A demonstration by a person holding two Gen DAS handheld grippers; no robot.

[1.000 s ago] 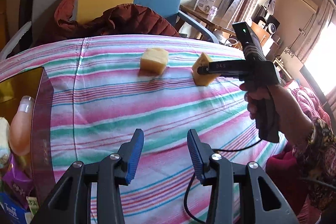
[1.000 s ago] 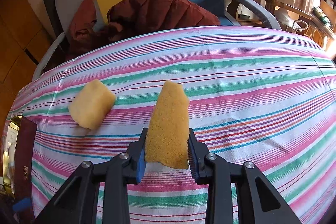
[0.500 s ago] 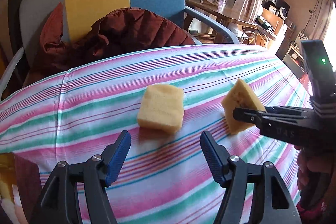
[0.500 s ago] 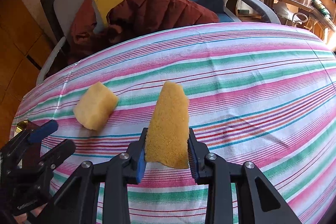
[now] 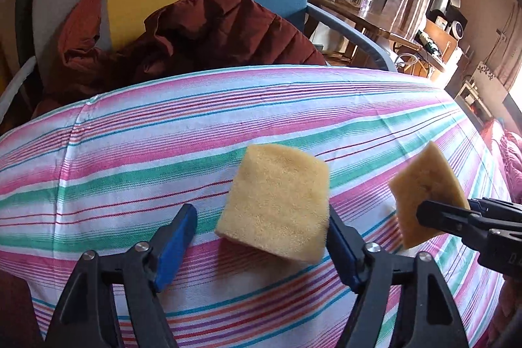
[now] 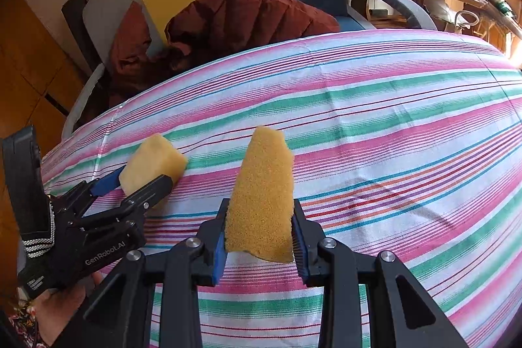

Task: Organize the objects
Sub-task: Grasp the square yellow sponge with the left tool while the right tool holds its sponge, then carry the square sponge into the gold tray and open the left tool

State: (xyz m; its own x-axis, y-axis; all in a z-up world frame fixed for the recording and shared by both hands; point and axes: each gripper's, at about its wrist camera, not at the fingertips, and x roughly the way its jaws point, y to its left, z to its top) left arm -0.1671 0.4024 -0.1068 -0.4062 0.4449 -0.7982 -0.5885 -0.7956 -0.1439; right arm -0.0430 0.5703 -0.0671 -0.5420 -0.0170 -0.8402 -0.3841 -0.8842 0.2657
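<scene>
Clearly "GenRobot.AI"-marked left hand-held gripper (image 6: 137, 181) is opening around a sponge (image 5: 277, 204); right hand-held gripper (image 6: 259, 237) clamps another.

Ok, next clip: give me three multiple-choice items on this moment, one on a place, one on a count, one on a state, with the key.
1. Where is the loose sponge?
A. On the chair
B. On the striped cloth, between the fingers of the left hand-held gripper
C. In a box

2. How many yellow sponges are in view?
A. One
B. Two
C. Four

3. What is the right hand-held gripper doing?
A. Clamped on a sponge wedge
B. Wide open with nothing in it
C. Clamped on a red jacket

Key:
1 B: the sponge lies on the cloth between the blue pads, whose jaws are opening and do not press it.
2 B: one sits on the cloth and one is in the right hand-held gripper.
3 A: both pads squeeze the wedge, which stands clear of the cloth.
</scene>
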